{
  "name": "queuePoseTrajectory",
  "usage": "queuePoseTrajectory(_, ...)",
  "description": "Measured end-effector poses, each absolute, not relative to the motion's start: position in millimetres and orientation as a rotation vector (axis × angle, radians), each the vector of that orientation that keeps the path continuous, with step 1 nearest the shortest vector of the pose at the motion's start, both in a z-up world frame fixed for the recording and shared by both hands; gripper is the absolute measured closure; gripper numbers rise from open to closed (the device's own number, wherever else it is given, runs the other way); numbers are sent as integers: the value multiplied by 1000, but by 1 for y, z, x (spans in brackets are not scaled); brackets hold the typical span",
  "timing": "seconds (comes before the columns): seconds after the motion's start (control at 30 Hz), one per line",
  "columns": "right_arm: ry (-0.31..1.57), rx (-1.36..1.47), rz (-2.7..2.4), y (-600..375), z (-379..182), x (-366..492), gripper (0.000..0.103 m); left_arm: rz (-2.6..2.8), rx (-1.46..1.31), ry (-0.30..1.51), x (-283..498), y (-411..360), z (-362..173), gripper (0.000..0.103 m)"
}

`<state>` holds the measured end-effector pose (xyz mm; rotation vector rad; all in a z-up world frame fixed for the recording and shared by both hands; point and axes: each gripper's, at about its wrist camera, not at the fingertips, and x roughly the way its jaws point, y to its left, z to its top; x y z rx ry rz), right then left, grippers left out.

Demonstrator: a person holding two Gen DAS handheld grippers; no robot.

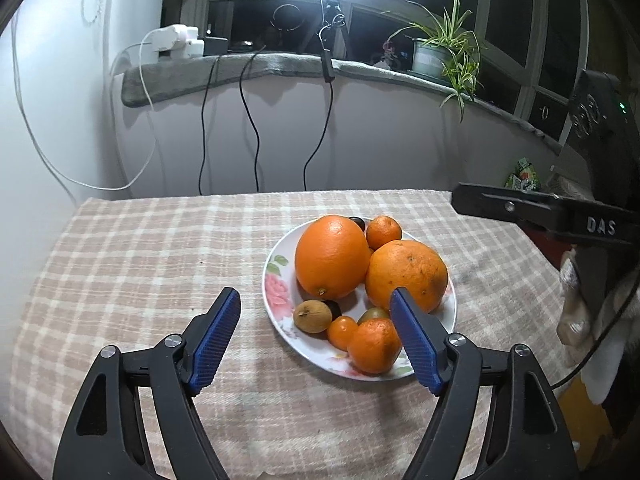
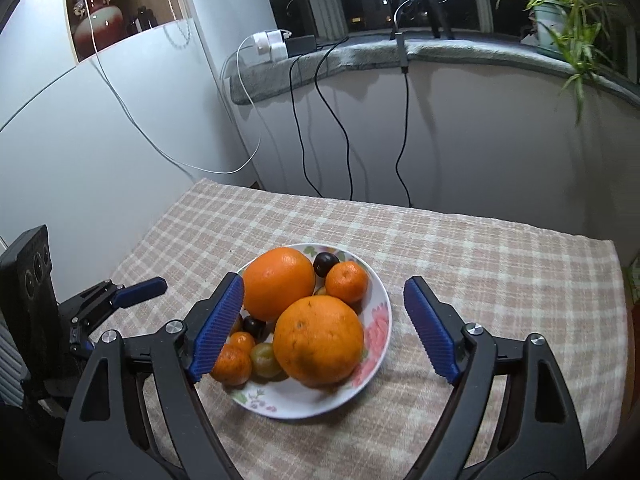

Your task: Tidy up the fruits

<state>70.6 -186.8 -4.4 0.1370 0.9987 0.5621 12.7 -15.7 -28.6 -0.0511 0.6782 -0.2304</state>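
Right wrist view, fruit plate [image 2: 376, 344], right tool [image 2: 324, 312] open, empty

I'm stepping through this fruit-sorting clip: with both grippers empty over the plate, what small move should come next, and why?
Probably lower the right gripper onto the near large orange. Its jaws stand open and empty, already straddling that fruit, which sits on top of the pile on the plate. The left gripper is also open, off to the plate's side.

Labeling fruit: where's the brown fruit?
Left wrist view: brown fruit sits at the plate's near-left rim, below the big orange, beside a dark plum.
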Motion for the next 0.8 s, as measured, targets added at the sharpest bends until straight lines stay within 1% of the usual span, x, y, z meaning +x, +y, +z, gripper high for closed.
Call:
queuePoseTrajectory(0.03, 991, 130, 553, -188, -3, 66, 11, -224, -45, 676, 11, -16, -28, 25)
queuePoseTrajectory(0.1, 975, 115, 537, -189, 0, 59, 11, -211, -38, 672, 8, -17, -26, 22)
queuePoseTrajectory(0.17, 966, 103, 522, -189, 1, 53, 9, -198, -30, 668, 6, -17, -25, 22)
queuePoseTrajectory(0.23, 949, 92, 496, -189, 3, 47, 5, -191, -31, 666, 4, -17, -24, 22)
queuePoseTrajectory(0.33, 927, 92, 468, -194, 5, 41, 2, -173, -36, 668, 3, -14, -24, 22)
queuePoseTrajectory(0.8, 918, 124, 421, -204, 3, 37, 1, -147, -60, 677, 2, -8, -25, 22)
